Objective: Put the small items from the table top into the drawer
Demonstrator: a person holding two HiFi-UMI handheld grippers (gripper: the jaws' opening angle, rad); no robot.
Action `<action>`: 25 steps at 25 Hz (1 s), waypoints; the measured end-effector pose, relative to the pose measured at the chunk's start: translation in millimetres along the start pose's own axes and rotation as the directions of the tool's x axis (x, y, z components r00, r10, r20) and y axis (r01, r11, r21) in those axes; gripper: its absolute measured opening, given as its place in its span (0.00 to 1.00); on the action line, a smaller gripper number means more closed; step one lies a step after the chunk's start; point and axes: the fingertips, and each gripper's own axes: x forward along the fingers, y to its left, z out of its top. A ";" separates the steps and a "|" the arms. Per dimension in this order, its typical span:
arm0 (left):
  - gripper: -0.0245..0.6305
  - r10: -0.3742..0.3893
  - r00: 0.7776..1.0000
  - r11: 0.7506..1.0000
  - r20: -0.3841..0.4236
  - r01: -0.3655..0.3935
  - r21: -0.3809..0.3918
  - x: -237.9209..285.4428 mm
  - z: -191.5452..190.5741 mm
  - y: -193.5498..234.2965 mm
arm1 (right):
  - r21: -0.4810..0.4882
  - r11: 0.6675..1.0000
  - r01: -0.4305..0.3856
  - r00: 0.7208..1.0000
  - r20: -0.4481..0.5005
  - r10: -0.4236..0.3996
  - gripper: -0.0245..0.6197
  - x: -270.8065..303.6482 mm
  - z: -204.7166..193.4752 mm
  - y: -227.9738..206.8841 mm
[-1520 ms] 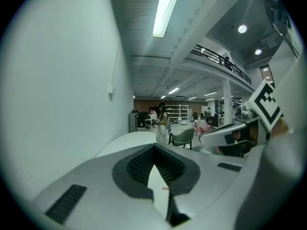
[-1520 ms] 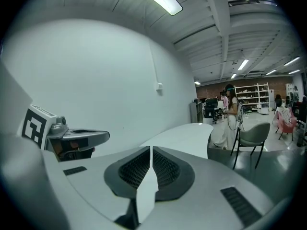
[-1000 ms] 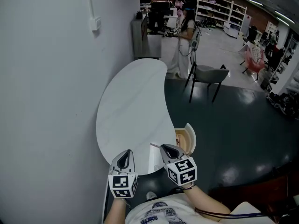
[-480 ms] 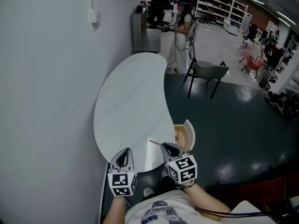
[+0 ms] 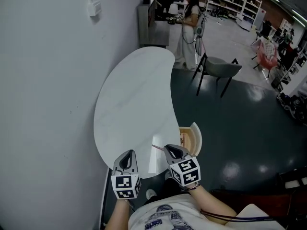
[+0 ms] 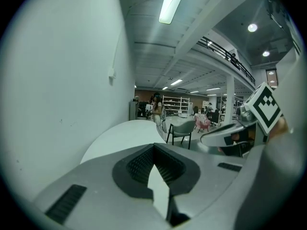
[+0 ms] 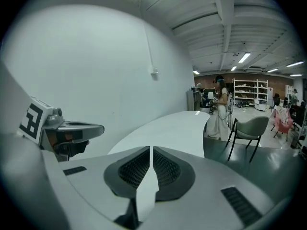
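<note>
Search looks to be the step in hand: the white, kidney-shaped counter [image 5: 134, 99] shows no small items that I can make out on its top, so either they are already stowed or they are too small to tell from the head view. The drawer [image 5: 188, 139] stands pulled out from the counter's right edge at its near end, pale wood showing inside behind a rounded white front; what lies in it is hidden. The left claw [image 5: 127, 161] and the right claw [image 5: 175, 152] hang side by side at the counter's near end, both clenched with nothing between the jaws, the right one just beside the drawer. If no item remains, the next move would call for pressing that rounded front back toward the counter; otherwise a claw must first part its jaws over whatever turns up.
</note>
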 end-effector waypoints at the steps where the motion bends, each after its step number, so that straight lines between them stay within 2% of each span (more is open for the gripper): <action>1: 0.07 0.006 1.000 1.000 -0.006 -0.006 -0.002 5.7 -0.4 -0.3 | -0.008 1.000 -0.012 1.000 -0.012 0.012 0.09 4.7 -1.7 -3.0; 11: 0.07 0.092 0.992 0.995 -0.089 -0.095 -0.035 53.4 -23.0 -2.0 | 0.007 0.989 -0.146 0.980 -0.137 0.146 0.10 52.3 -29.4 -38.5; 14: 0.07 0.118 0.988 0.991 -0.103 -0.123 -0.045 66.8 -28.4 -2.4 | 0.009 0.980 -0.201 0.964 -0.175 0.199 0.16 68.4 -37.7 -42.4; 21: 0.07 0.178 0.974 0.979 -0.141 -0.190 -0.077 83.0 -47.8 -3.3 | -0.039 0.957 -0.286 0.931 -0.249 0.268 0.20 101.1 -64.4 -46.2; 25: 0.07 0.208 0.964 0.970 -0.167 -0.226 -0.094 86.8 -59.7 3.2 | -0.018 0.936 -0.350 0.898 -0.289 0.330 0.24 116.3 -80.9 -38.6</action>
